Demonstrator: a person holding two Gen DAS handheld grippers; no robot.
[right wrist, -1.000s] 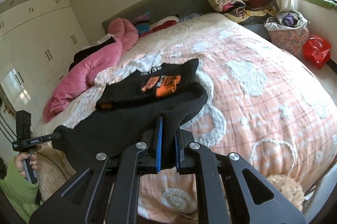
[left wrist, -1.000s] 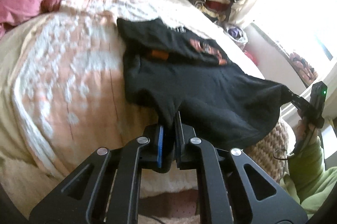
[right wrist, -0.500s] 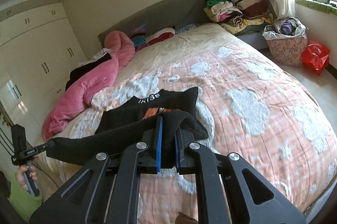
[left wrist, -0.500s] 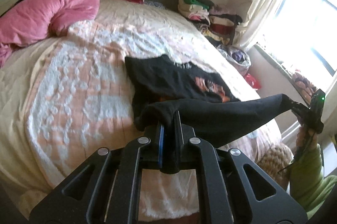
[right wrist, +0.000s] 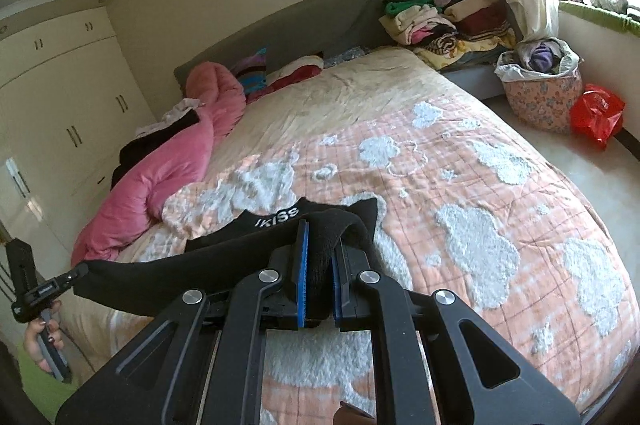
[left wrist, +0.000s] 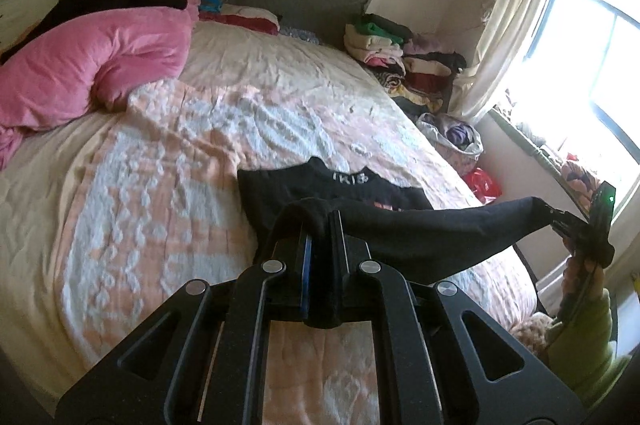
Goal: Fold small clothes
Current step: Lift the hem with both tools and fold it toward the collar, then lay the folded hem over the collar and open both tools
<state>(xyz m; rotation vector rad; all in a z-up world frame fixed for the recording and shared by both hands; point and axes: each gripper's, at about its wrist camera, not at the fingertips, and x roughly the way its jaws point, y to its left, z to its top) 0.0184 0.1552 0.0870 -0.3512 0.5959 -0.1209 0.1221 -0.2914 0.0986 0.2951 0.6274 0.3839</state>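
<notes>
Black garment stretched between my two hand-held grippers

My left hand-held gripper (left wrist: 320,225) and right hand-held gripper (right wrist: 319,237) each clamp the black garment (left wrist: 420,229), lifted above the bed (left wrist: 160,165); its collar rests at 12 o'clock.

A pink-and-white quilted bed (right wrist: 500,185) carries a black shirt (right wrist: 276,221) and a pink duvet (left wrist: 92,65).

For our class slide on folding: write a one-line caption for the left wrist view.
Left gripper and right gripper stretch a black shirt's hem above the bed.
</notes>
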